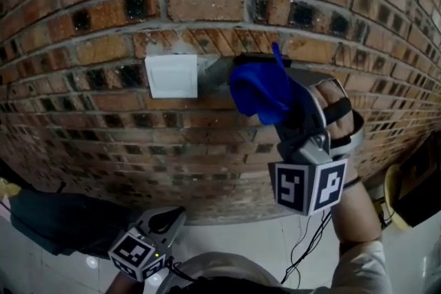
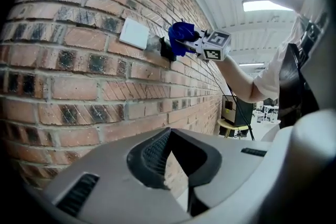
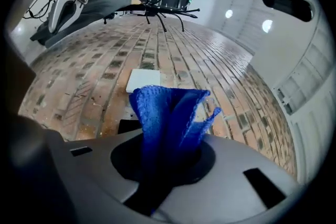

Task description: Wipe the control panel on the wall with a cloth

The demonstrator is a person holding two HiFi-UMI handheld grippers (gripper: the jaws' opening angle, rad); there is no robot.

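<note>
The right claw is clamping a bunched blue cloth, whose folds are standing out ahead of its jaws. Just beyond the cloth and slightly to the claw's left, the white control panel is sitting flat on the brick wall, seemingly untouched. The left claw is hanging far lower, closed and empty, so the right one is nearer.

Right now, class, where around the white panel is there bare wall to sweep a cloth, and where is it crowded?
Bare brick wall lies left of, above and below the white panel. Its right side is crowded: the right gripper holds the blue cloth there, beside a black object at the wall.
</note>
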